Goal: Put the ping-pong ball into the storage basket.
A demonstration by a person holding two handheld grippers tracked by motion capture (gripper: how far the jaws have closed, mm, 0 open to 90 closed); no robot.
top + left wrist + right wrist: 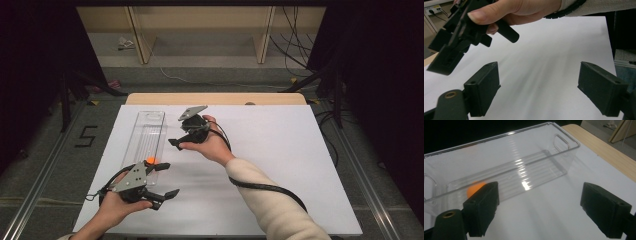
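Orange ball [475,188] is seen resting inside the clear bin [564,152], lower left of the right gripper view. Placement is judged done; withdrawal remains. Left gripper [537,92] and right gripper [540,211] are spread, empty.

A: What do the tools look like?
B: Both are black. The left gripper [162,196] carries a grey three-cornered plate; so does the right gripper [176,143]. Each has blocky black fingers [482,208], with a brass-ringed hole beside one.
A: And clothing?
B: A cream sleeve [270,200], with a ribbed black cable trailing over it.
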